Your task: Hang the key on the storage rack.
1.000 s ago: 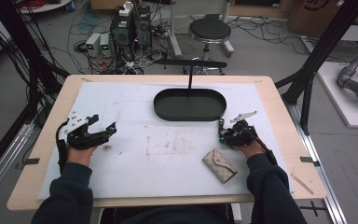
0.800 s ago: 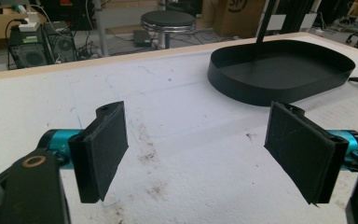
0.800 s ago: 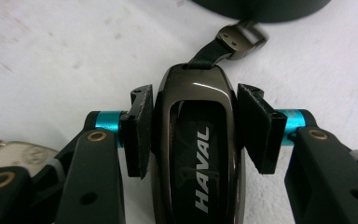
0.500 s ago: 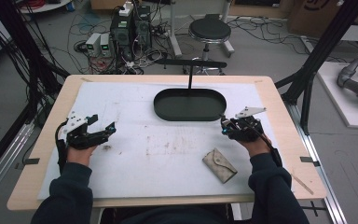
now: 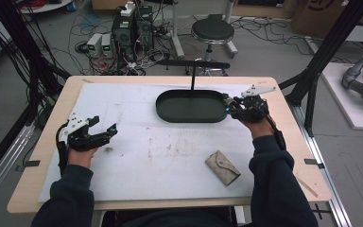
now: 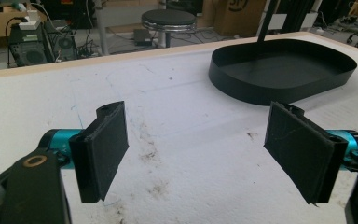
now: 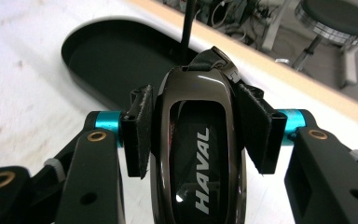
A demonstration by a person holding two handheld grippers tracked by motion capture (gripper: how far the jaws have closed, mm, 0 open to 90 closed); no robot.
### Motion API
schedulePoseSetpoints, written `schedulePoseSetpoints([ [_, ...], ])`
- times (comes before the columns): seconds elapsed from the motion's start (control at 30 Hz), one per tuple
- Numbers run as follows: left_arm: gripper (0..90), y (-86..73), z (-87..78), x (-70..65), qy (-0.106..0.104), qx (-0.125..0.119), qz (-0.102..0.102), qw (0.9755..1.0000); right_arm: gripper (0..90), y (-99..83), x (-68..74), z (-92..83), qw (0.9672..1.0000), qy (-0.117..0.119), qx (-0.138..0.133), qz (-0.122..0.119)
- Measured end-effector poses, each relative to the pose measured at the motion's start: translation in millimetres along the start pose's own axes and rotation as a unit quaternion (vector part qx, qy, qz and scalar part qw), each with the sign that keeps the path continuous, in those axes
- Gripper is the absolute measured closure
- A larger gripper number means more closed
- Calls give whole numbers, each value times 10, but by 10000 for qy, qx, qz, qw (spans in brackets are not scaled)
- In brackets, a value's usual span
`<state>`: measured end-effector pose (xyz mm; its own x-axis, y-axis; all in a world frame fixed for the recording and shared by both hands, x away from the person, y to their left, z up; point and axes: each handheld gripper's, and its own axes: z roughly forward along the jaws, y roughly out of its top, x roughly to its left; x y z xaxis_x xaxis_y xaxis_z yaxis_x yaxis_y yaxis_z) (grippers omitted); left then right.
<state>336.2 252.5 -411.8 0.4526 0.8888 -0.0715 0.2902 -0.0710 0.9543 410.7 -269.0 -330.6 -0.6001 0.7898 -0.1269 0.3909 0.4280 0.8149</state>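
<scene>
My right gripper (image 7: 198,122) is shut on a glossy dark key fob (image 7: 196,154) marked HAVAL, its pads pressing both sides. In the high view the right gripper (image 5: 229,108) hangs above the table, just off the right end of the black oval tray (image 5: 189,118). That tray (image 7: 103,56) lies behind and left of the fob in the right gripper view. A tan pouch (image 5: 222,167) rests flat on the white mat nearer the person. My left gripper (image 5: 108,133) rests at the table's left, open, with bare mat between its pads (image 6: 102,149).
A thin black post (image 5: 192,75) rises behind the tray, carrying a horizontal bar. The stained white mat (image 5: 137,156) covers most of the wooden table. The tray (image 6: 279,88) lies ahead and right of the left gripper. A stool and cables stand on the floor beyond.
My right gripper has risen with the key fob and moved away from the pouch toward the tray's right end. The left gripper has stayed put.
</scene>
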Motion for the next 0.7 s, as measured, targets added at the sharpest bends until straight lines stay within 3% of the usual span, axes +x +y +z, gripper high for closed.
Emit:
schedulePoseSetpoints([
  [0.07,212,-1,-2,2,11,-5,-11,10000,499,169,-61,0,9999,-44,-70,-70],
  [0.27,212,0,-5,11,12,-8,-1,10000,499,430,-140,8,9997,-211,-70,-132],
  [0.5,212,1,-7,6,15,-30,-16,10000,499,586,-172,10,9994,-253,-164,-191],
  [0.7,213,3,-12,1,14,-40,-6,10000,499,675,-238,87,9989,-430,-147,-109],
])
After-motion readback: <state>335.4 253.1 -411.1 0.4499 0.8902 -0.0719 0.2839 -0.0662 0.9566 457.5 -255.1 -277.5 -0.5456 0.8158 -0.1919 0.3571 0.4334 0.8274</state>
